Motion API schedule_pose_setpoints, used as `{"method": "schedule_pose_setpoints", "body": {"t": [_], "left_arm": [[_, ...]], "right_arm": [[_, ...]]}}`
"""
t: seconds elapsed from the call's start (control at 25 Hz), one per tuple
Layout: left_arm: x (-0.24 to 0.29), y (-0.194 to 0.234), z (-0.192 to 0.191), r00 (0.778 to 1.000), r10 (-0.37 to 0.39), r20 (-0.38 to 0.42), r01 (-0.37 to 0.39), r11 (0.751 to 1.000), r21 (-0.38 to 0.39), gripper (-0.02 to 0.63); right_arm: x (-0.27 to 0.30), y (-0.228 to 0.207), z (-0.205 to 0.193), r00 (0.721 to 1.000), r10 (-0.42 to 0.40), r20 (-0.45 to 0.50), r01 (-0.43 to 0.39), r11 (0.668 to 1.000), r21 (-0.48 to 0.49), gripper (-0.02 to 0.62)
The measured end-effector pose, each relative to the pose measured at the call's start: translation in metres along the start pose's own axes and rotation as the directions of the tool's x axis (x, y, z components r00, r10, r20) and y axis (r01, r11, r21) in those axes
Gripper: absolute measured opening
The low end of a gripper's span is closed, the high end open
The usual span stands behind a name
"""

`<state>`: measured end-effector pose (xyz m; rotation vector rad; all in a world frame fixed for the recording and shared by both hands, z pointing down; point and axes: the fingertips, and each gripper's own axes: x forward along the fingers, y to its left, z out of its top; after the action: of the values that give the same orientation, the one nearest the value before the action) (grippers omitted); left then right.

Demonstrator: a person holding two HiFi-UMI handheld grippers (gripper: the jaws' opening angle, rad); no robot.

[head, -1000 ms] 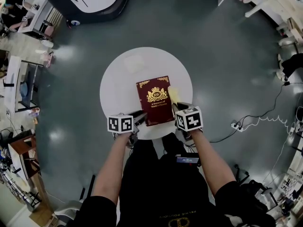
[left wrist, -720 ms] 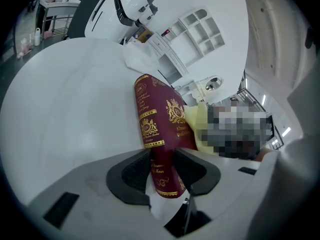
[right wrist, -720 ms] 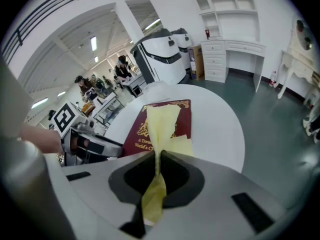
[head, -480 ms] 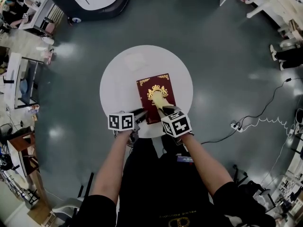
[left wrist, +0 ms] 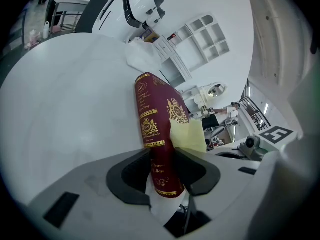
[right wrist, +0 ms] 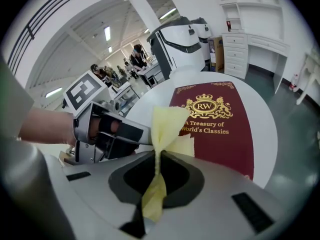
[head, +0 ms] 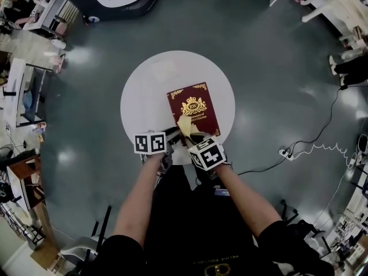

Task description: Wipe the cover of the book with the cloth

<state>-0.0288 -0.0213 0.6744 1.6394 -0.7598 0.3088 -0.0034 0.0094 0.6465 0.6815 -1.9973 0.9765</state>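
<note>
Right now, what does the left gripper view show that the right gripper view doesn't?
Only the left gripper view: the spine of the book, clamped between the jaws of the left gripper, and white shelving behind.
Only the right gripper view: the full front cover with its readable title, and the yellow cloth pinched in the shut right gripper.
Both: the red book, the yellow cloth and the round white table.

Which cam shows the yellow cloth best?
Right gripper view: the cloth is large, pinched in the right gripper, draping onto the book. Head view: small yellow patch. Left gripper view: partly hidden behind the book.
</note>
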Motion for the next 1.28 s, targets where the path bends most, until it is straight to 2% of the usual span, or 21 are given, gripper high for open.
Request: {"method": "schedule_pose_setpoints", "body": {"t": [0.28,0.52,0.88,1.28], "left_arm": [[0.001,0.001,-0.001,1.0,-0.006,0.008,0.006,1.0,-0.014,0.146],[0.0,0.001,-0.001,1.0,-0.003,0.004,0.003,1.0,0.011,0.146],[0.0,0.001,-0.001,1.0,0.0,-0.002,0.0,1.0,0.016,0.146],[0.0,0.002,-0.001,1.0,0.004,-0.006,-0.004,1.0,0.022,0.146]], "right_arm": [[0.008,0.002,-0.005,1.0,0.011,-0.007,-0.011,1.0,0.016,0.078],[0.006,-0.004,-0.005,1.0,0.02,0.0,-0.02,0.999,0.031,0.078],[-0.007,-0.03,-0.005,1.0,-0.023,0.016,0.022,0.999,0.044,0.078],[-0.029,-0.072,-0.01,0.995,-0.095,0.038,0.091,0.99,0.107,0.078]]}}
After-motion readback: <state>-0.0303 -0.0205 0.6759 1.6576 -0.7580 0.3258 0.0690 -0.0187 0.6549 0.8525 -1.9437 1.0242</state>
